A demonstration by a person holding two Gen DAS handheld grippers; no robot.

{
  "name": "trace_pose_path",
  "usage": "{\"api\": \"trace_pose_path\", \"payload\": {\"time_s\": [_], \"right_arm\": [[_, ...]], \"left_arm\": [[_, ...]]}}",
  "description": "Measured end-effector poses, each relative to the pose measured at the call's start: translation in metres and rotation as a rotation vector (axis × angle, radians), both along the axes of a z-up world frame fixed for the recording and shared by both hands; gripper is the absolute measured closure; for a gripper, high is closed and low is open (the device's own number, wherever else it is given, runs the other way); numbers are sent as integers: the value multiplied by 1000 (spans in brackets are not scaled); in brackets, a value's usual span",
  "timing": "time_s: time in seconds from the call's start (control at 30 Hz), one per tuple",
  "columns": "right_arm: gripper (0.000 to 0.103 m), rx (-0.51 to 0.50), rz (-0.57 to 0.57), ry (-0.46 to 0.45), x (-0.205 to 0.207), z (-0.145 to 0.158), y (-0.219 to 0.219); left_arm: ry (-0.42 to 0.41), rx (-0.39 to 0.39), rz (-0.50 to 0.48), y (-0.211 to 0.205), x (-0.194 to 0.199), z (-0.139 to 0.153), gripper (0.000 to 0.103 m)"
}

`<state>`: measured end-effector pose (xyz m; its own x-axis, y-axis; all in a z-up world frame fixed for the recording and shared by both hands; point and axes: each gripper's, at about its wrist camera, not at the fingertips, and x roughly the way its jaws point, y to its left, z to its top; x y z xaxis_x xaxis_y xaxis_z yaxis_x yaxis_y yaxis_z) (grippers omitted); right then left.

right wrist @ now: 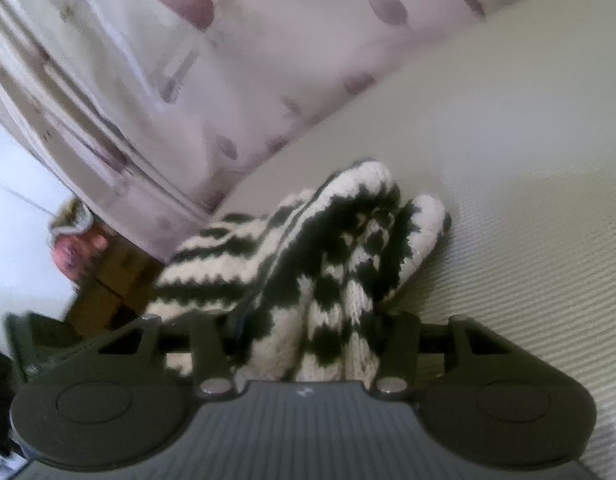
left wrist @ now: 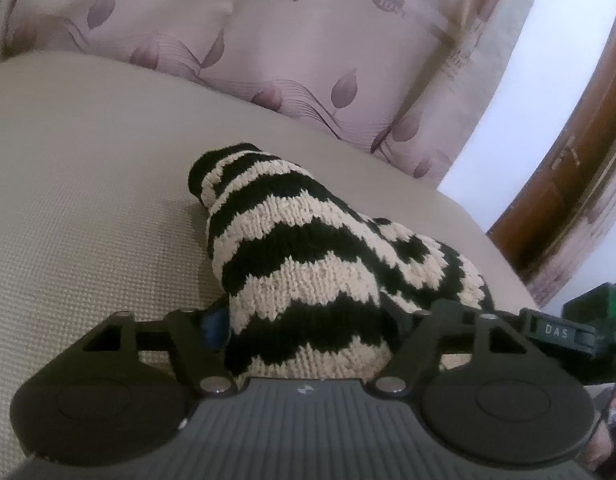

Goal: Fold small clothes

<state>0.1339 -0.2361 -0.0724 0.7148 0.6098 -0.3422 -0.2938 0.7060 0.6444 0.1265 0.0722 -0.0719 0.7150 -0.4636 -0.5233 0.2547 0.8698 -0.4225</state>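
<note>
A pale mauve curtain (left wrist: pixel 267 52) with purple leaf prints and some small printed lettering hung beyond the beige textured cushion (left wrist: pixel 87 200), filling twelve o'clock of the left wrist view. At three o'clock stood a brown wooden door (left wrist: pixel 568 184) beside a white wall (left wrist: pixel 548 80). In the right wrist view, a blurred pink and brown heap (right wrist: pixel 79 248) lay at nine o'clock.

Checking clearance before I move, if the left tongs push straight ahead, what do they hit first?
The striped knit garment, already bunched between the left tongs. Past it lies the beige cushion, then probably the curtain.
</note>
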Motion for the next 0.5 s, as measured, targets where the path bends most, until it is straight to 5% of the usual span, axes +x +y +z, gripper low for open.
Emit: {"api": "trace_pose_path", "payload": {"time_s": [0.17,0.3,0.5], "right_arm": [[42,-140,-25,-42,-7,1,10],[19,-255,-74,-85,-14,0,18],[12,-340,-171,-171,-40,14,26]], "left_arm": [[-33,47,22,-3,-3,-1,11],[-75,58,38,-4,-10,-1,2],[-307,240,156,-20,-47,16,0]]}}
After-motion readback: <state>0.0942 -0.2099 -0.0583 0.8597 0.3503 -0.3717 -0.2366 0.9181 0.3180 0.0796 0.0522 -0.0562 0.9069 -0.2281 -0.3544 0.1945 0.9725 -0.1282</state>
